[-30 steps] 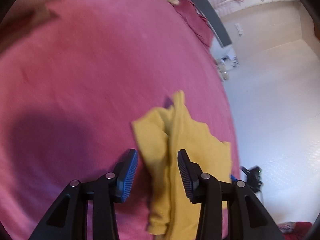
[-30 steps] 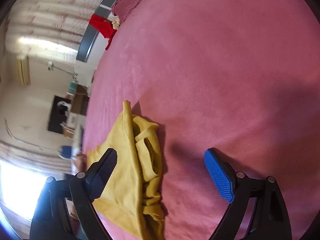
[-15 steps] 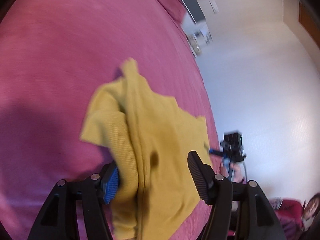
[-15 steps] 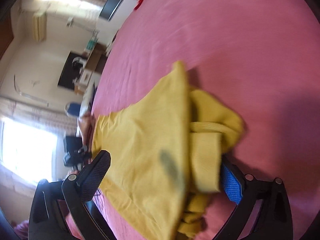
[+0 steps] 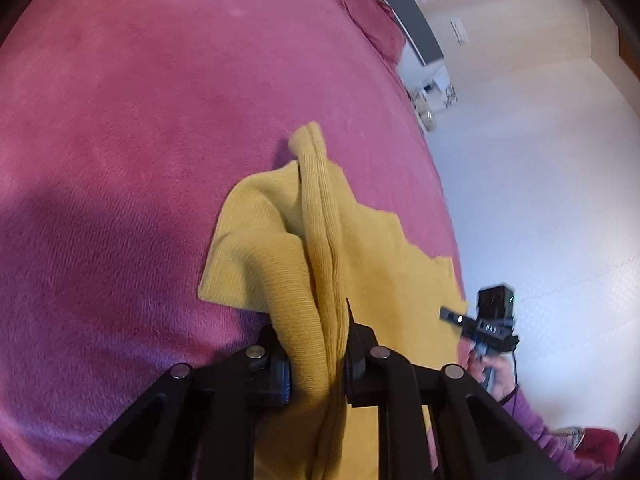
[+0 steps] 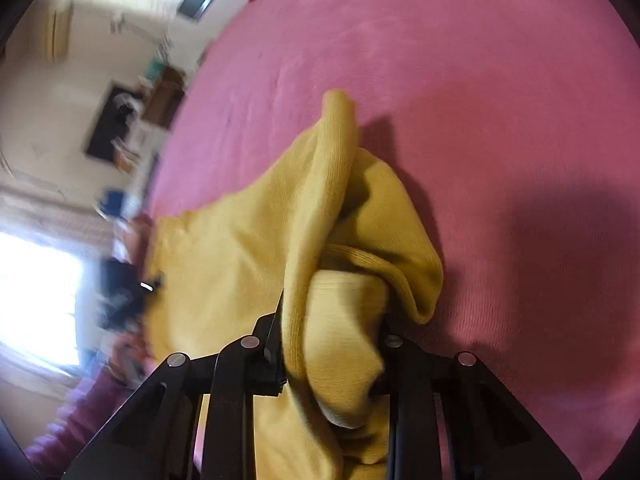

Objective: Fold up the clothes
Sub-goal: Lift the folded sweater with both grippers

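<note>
A yellow knit garment (image 5: pixel 372 256) lies crumpled on a pink bed cover (image 5: pixel 140 140). My left gripper (image 5: pixel 316 364) is shut on a bunched fold of it near its lower edge. In the right wrist view the same garment (image 6: pixel 240 248) fills the middle, and my right gripper (image 6: pixel 332 356) is shut on a thick rolled part with a ribbed cuff. A ridge of cloth runs up from each gripper to a raised tip. The pads of both grippers are hidden by cloth.
The bed edge runs along the right of the left wrist view, with white floor (image 5: pixel 540 180) beyond. The other gripper (image 5: pixel 488 324) and a purple sleeve show there. A pink pillow (image 5: pixel 372 12) and grey headboard (image 5: pixel 404 4) lie at the far end.
Both grippers have moved onto the yellow garment and shut on it; one second ago both were open above it.
</note>
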